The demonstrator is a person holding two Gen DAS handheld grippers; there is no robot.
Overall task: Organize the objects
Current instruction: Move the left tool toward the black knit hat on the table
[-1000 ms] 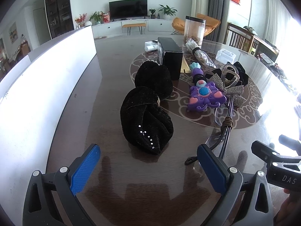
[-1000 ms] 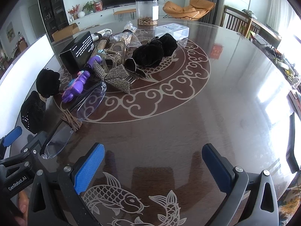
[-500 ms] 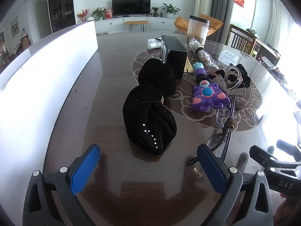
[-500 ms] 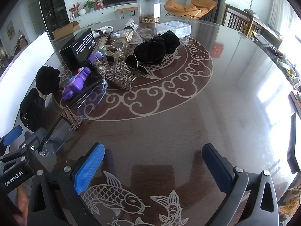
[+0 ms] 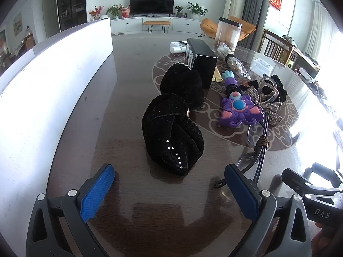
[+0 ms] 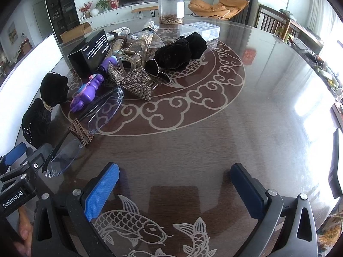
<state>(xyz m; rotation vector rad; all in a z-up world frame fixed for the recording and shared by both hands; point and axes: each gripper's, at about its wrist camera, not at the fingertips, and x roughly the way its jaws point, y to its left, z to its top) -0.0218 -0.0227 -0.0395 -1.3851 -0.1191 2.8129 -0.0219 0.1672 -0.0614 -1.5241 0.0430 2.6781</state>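
A black sequinned scrunchie [image 5: 171, 137] lies just ahead of my left gripper [image 5: 169, 192], which is open and holds nothing. A second black scrunchie [image 5: 182, 85] sits behind the first. To the right lie a purple toy [image 5: 238, 111], a rhinestone bow [image 5: 268, 105] and clear glasses [image 6: 85, 132] bound with a brown tie. My right gripper [image 6: 174, 190] hovers open over bare table, well short of the pile. More black velvet hair pieces [image 6: 178, 53] lie behind the bow [image 6: 133, 81].
A black box [image 5: 201, 62], a clear jar [image 6: 171, 6], a clear plastic case [image 6: 200, 30] and plastic bags stand at the back of the round dark table [image 6: 235, 128]. A white panel [image 5: 42, 81] borders the table's left side. A person's fingers show at the left gripper's handle [image 6: 12, 188].
The left gripper has edged forward slightly toward the sequinned scrunchie. The right gripper's view has barely shifted. Nothing was grasped.
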